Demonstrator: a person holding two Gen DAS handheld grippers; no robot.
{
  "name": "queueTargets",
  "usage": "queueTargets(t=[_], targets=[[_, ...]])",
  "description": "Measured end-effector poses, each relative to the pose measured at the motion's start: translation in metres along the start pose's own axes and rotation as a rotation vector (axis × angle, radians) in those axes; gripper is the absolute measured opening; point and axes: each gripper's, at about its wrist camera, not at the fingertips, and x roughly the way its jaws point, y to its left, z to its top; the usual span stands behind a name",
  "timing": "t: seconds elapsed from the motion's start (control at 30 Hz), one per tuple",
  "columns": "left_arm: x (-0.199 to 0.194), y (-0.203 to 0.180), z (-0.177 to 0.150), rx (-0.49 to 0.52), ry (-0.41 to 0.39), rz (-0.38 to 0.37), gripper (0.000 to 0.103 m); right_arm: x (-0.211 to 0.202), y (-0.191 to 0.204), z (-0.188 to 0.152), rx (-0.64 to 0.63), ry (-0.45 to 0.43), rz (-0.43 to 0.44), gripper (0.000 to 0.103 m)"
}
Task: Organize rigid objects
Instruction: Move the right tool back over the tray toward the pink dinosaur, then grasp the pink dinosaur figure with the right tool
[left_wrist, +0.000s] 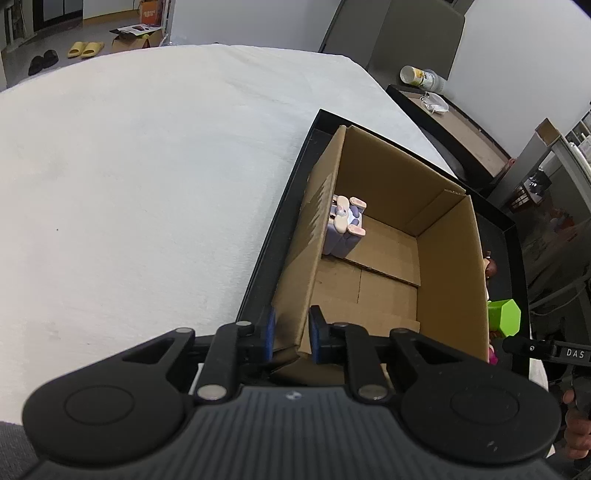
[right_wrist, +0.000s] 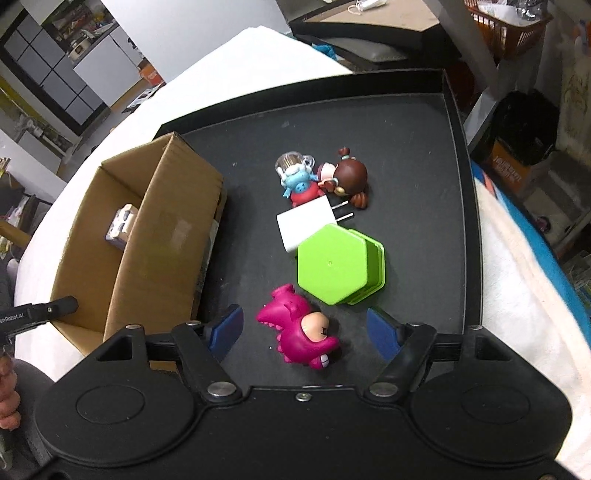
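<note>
Our left gripper clamps the cardboard box wall; our right gripper hangs open around the pink dinosaur figure.

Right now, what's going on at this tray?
The left hand-held gripper is clamped on the near wall of the cardboard box, steadying it on the black tray. One purple figurine already sits inside. The right hand-held gripper is open, straddling the pink dinosaur toy. The green hexagonal container, white charger and two small figures remain on the tray.
</note>
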Motion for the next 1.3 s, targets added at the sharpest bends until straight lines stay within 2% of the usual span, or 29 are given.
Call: queueTargets(t=[0.43, 0.53, 0.57, 0.6, 0.7, 0.8, 1.1, 1.3], targets=[[-0.003, -0.011, 0.0, 0.019, 0.005, 0.065, 0.016, 0.028, 0.008, -0.005, -0.081, 0.062, -0.034, 0.073], [-0.003, -0.013, -0.001, 0.027, 0.005, 0.076, 0.016, 0.034, 0.011, -0.007, -0.099, 0.078, -0.05, 0.061], [-0.003, -0.014, -0.001, 0.03, 0.003, 0.078, 0.016, 0.036, 0.011, -0.008, -0.098, 0.091, -0.051, 0.05], [-0.003, -0.014, -0.001, 0.031, 0.002, 0.078, 0.016, 0.038, 0.011, -0.008, -0.095, 0.101, -0.05, 0.045], [-0.004, -0.013, -0.002, 0.025, -0.002, 0.071, 0.016, 0.033, 0.017, -0.012, -0.125, 0.082, -0.073, 0.045], [-0.005, -0.012, -0.003, 0.025, -0.005, 0.063, 0.016, 0.028, 0.018, -0.014, -0.12, 0.077, -0.055, 0.045], [-0.008, -0.003, -0.005, 0.027, -0.019, 0.022, 0.016, 0.008, 0.039, -0.018, -0.169, 0.057, -0.079, 0.045], [-0.011, 0.009, -0.007, 0.005, -0.016, -0.04, 0.016, 0.002, 0.058, -0.012, -0.21, 0.049, -0.118, 0.045]])
